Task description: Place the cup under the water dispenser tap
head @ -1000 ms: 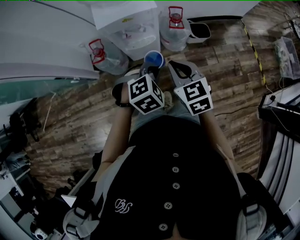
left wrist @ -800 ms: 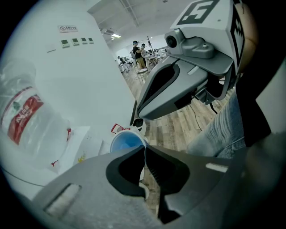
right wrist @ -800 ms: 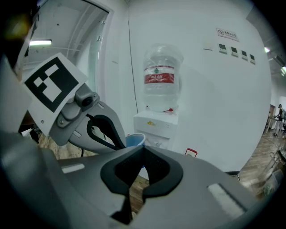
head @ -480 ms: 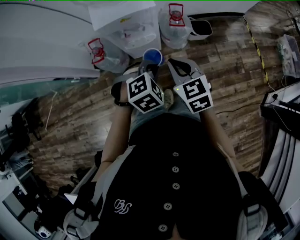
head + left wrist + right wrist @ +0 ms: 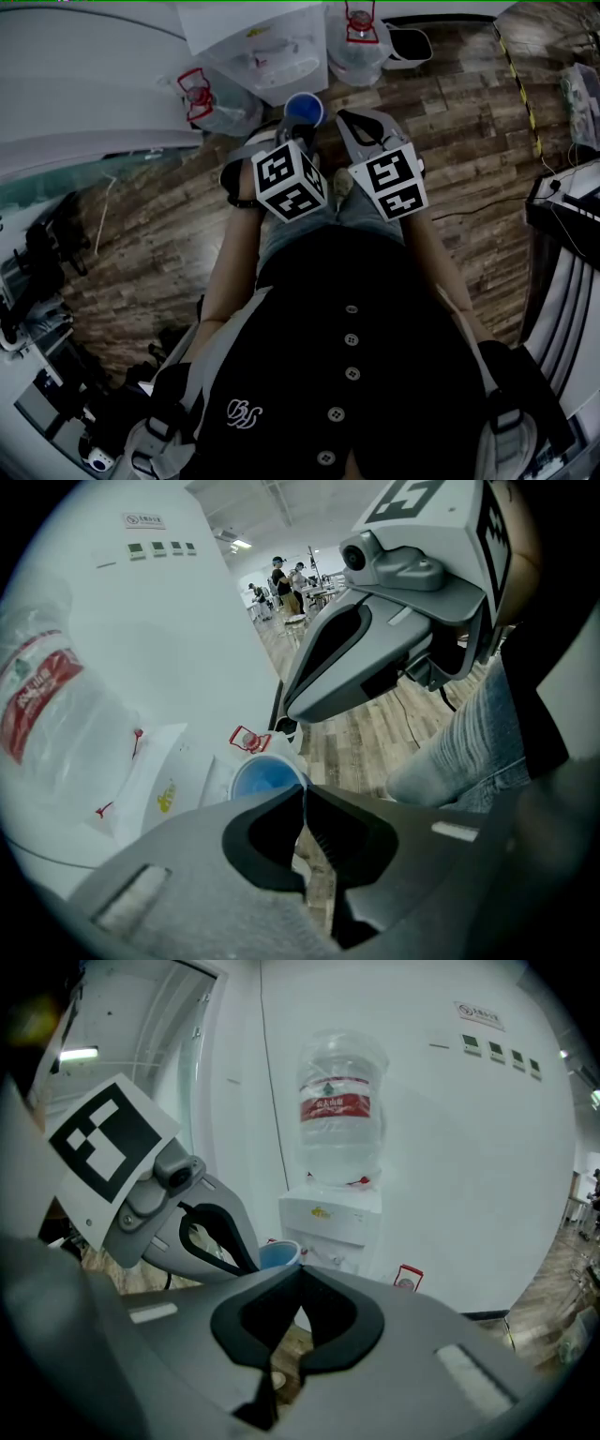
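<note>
A blue cup [image 5: 303, 108] hangs in the air just in front of the white water dispenser [image 5: 262, 47]. My left gripper [image 5: 301, 129] is shut on the cup's rim. In the left gripper view the thin wall of the cup [image 5: 265, 775] is pinched between the jaw tips of the left gripper [image 5: 304, 799]. My right gripper [image 5: 344, 117] sits beside it on the right, shut with nothing in it. In the right gripper view the right gripper [image 5: 300, 1274] points at the dispenser [image 5: 333, 1218] with its big bottle [image 5: 339, 1110] on top. There the cup [image 5: 278, 1254] shows left of the taps.
Spare water bottles stand on the wood floor left [image 5: 211, 103] and right [image 5: 361, 42] of the dispenser. A white bin [image 5: 410, 44] is further right. A white wall [image 5: 84, 84] runs along the left. Cables and equipment [image 5: 562, 206] lie at the right edge.
The cup and both grippers have edged slightly up the head view, and the dispenser has shifted up with them. Both grips look unchanged.
</note>
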Tool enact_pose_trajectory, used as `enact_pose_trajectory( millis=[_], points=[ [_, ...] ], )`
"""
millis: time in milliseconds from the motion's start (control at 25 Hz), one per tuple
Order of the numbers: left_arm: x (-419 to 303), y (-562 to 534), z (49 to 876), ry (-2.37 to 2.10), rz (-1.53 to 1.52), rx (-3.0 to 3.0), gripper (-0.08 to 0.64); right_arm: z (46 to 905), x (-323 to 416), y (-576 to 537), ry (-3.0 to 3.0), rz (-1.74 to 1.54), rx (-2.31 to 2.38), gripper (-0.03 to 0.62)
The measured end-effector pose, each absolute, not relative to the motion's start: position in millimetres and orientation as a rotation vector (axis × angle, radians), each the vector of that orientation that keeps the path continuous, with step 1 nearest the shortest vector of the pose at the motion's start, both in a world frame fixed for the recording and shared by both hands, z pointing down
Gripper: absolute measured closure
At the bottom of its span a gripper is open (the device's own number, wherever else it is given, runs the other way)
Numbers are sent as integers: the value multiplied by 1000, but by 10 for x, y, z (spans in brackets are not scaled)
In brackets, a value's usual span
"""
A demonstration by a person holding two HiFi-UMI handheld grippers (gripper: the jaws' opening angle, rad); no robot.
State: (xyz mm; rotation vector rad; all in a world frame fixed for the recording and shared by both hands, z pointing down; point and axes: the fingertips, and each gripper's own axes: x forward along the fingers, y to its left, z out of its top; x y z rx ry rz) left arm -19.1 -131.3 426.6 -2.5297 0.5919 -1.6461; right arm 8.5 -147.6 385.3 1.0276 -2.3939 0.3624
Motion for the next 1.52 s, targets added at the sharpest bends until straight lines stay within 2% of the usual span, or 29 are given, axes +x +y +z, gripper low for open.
enact_pose_trajectory(
  millis=[1000,1520],
  points=[
    [-459,-1927,4879,553,-1736,-2451,546,4617,106,-2070,-2285,426,1034,592],
    [-569,-2225,5405,530,-1771,-2428,546,5086,-119,-2351,-2309,457,986,592]
  ],
)
